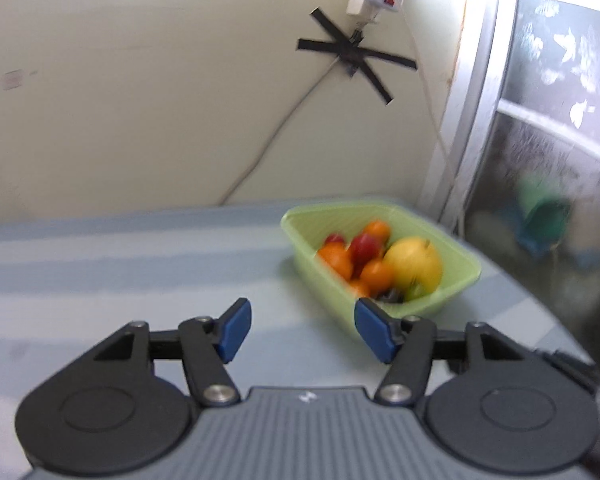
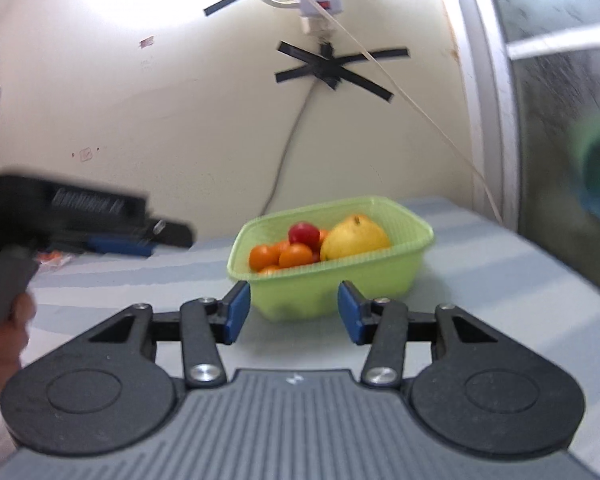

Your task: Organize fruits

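Note:
A light green plastic tub (image 1: pixel 456 264) (image 2: pixel 380 280) stands on the grey-blue striped table near the far right corner. It holds a large yellow fruit (image 1: pixel 414 264) (image 2: pixel 356 238), several oranges (image 1: pixel 336 260) (image 2: pixel 296 256) and red fruits (image 1: pixel 364 246) (image 2: pixel 303 233). My left gripper (image 1: pixel 302 330) is open and empty, just short of the tub and left of it. My right gripper (image 2: pixel 294 312) is open and empty, in front of the tub's near wall. The left gripper (image 2: pixel 112 216) also shows at the left of the right wrist view, held by a hand.
A cream wall with black tape crosses (image 1: pixel 356 56) (image 2: pixel 334 66), a power strip (image 2: pixel 320 0) and hanging cables is behind the table. A metal-framed window (image 1: pixel 540 120) is at the right. Small orange items (image 2: pixel 54 258) lie under the left gripper, blurred.

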Tool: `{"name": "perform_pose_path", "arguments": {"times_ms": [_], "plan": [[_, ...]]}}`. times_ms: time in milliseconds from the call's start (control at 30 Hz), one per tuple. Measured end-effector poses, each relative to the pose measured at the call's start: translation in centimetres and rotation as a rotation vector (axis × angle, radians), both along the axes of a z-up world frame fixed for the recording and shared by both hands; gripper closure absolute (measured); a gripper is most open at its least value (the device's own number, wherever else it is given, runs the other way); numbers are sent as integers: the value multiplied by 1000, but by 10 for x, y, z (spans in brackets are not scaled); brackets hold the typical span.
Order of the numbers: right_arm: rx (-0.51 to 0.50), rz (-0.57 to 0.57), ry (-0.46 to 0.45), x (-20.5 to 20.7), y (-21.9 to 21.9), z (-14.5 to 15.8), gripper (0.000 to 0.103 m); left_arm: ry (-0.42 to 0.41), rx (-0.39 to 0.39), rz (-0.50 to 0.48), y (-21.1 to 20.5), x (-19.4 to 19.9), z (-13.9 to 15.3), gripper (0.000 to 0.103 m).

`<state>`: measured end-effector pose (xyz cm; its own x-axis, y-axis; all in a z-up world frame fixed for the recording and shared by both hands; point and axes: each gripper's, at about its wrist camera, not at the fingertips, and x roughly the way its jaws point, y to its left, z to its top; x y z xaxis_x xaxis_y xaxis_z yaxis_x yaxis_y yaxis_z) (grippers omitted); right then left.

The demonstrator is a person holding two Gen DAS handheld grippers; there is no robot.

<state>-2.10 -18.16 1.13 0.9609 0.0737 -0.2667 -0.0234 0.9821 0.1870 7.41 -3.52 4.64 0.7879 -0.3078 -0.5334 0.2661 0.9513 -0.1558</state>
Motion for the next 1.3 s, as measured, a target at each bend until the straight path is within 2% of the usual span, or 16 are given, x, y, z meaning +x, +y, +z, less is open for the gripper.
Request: {"name": "perform_pose_path", "arguments": {"times_ms": [167, 233, 300, 433, 500, 733, 967, 1300], "plan": [[26, -70, 68, -16, 1, -12, 51, 35, 56, 74, 1, -30, -16, 40], [35, -93, 92, -17, 1, -14, 51, 32, 85, 87, -1, -38, -20, 36], [47, -113, 98, -21, 0, -15, 51, 11, 108, 102, -2, -47, -21, 14], [56, -140, 113, -25, -1, -18, 51, -36, 134, 123, -3, -64, -20, 13], [57, -146, 116, -27, -1, -19, 51, -44, 146, 138, -4, -68, -20, 4], [55, -157, 108, -26, 1, -18, 42, -38, 158, 152, -4, -75, -22, 0], [104, -173, 89, -14, -1, -12, 39, 6, 164, 198, 2, -70, -26, 0], [99, -169, 60, -14, -1, -17, 37, 20, 178, 250, 9, -64, -31, 0]]}}
